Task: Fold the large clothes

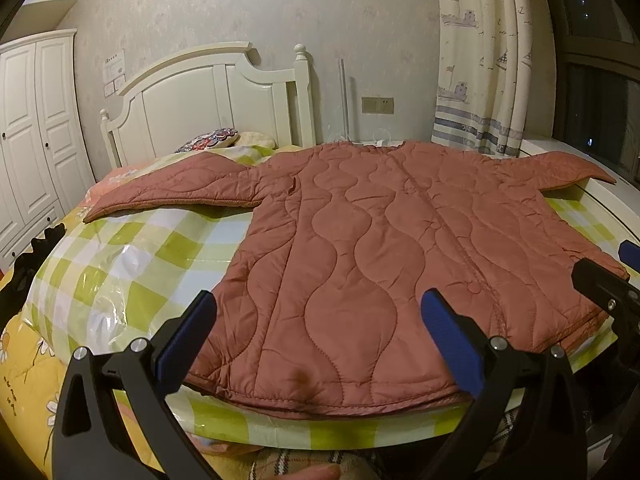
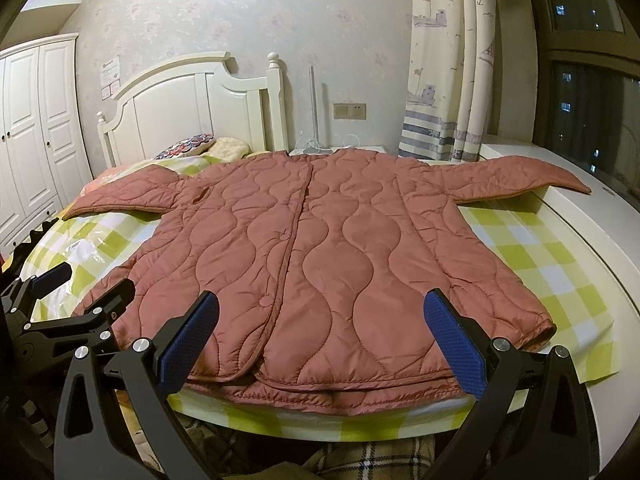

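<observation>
A rust-pink quilted jacket (image 1: 360,248) lies flat, front up, on a green-checked covered surface (image 1: 132,256), with both sleeves spread out to the sides. It also shows in the right wrist view (image 2: 328,248). My left gripper (image 1: 320,336) is open, its blue-padded fingers above the jacket's hem at the left half. My right gripper (image 2: 320,336) is open above the hem at the right half. Each gripper shows in the other's view, the right one (image 1: 612,276) and the left one (image 2: 80,284). Neither holds anything.
A white bed headboard (image 1: 208,100) and pillows (image 1: 212,140) stand behind the jacket. A white wardrobe (image 1: 28,132) is at the left. Curtains (image 1: 484,60) and a dark window (image 2: 592,120) are at the right, above a white ledge (image 2: 560,208).
</observation>
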